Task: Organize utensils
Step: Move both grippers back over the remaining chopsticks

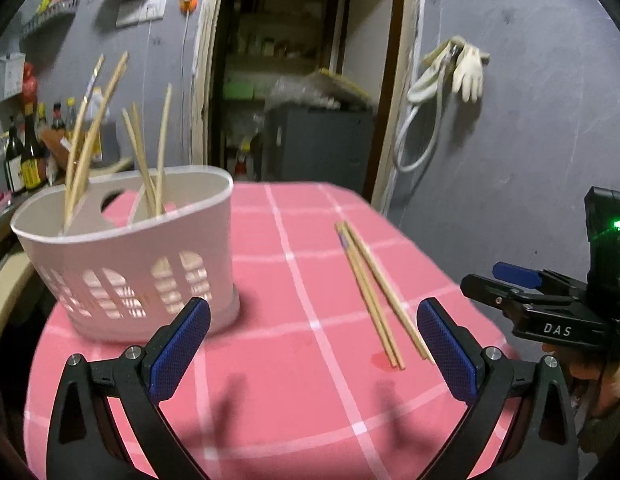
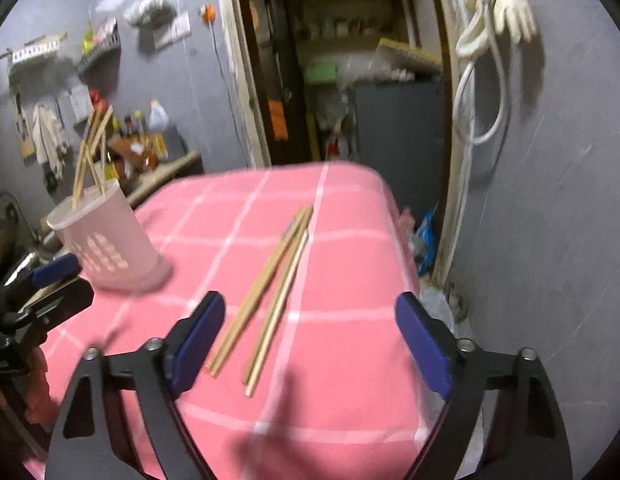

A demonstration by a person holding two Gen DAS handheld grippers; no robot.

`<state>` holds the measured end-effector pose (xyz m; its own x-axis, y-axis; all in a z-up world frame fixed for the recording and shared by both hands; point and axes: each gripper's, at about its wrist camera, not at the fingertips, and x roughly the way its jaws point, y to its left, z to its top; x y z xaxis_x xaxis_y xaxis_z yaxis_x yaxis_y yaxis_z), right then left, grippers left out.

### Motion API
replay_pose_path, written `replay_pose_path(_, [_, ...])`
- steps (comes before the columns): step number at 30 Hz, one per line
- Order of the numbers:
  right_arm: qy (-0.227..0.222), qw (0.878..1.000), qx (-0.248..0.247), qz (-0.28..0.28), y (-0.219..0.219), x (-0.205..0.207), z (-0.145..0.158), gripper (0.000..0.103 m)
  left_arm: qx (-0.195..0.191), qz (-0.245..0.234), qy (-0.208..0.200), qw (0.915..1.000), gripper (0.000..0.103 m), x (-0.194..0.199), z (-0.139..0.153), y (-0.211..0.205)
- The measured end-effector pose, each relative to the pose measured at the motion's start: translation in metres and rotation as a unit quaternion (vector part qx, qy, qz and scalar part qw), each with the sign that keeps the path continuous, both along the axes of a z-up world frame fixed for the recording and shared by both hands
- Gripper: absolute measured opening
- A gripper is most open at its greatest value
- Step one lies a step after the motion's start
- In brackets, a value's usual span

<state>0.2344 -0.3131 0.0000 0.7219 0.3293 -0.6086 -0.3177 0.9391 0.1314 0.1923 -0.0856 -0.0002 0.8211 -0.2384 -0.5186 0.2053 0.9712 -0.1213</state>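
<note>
Lying loose on pink checked tablecloth (image 1: pixel 293 380): bamboo chopsticks (image 1: pixel 374 292), side by side, near right edge. Standing at left of cloth: pale pink slotted holder (image 1: pixel 125 264), several chopsticks upright inside (image 1: pixel 149 168). Left gripper (image 1: pixel 314 348): jaws wide apart, nothing between, above bare cloth between holder and loose chopsticks. Right gripper (image 2: pixel 310 344): jaws spread, empty, loose chopsticks' near ends below the gap, untouched.

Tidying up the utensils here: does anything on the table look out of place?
Yes: loose chopsticks lie flat on the pink cloth, apart from the holder, where the other chopsticks stand upright.
</note>
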Motion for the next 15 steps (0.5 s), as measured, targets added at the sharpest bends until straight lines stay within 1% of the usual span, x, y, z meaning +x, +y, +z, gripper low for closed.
replay_pose_path(2, [0.019,1.000,0.000,0.006,-0.001,0.006,-0.007,0.068,-0.001,-0.005,0.019,0.9998,0.100,0.005,-0.008,-0.004])
replay_pose_path(3, [0.028,1.000,-0.001,0.011,-0.001,0.008,-0.010,0.066,0.000,-0.007,0.027,0.9996,0.100,0.007,-0.011,-0.006])
replay_pose_path(4, [0.035,0.999,-0.002,0.017,0.000,0.010,-0.013,0.060,0.002,-0.008,0.034,0.9994,0.100,0.010,-0.013,-0.007])
replay_pose_path(5, [0.039,0.999,-0.004,0.021,0.001,0.013,-0.014,0.057,0.003,-0.010,0.039,0.9992,0.099,0.012,-0.015,-0.008])
replay_pose_path(9, [0.059,0.997,-0.012,0.037,0.008,0.021,-0.022,0.050,0.002,-0.023,0.077,0.9968,0.080,0.026,-0.023,-0.015])
replay_pose_path(11, [0.069,0.997,-0.014,0.044,0.011,0.026,-0.025,0.045,0.001,-0.024,0.094,0.9952,0.075,0.035,-0.027,-0.016])
replay_pose_path(13, [0.078,0.996,-0.020,0.048,0.013,0.032,-0.029,0.041,0.002,-0.027,0.105,0.9942,0.066,0.040,-0.029,-0.017])
replay_pose_path(15, [0.088,0.995,-0.022,0.052,0.016,0.038,-0.033,0.038,0.004,-0.030,0.115,0.9929,0.059,0.046,-0.031,-0.019])
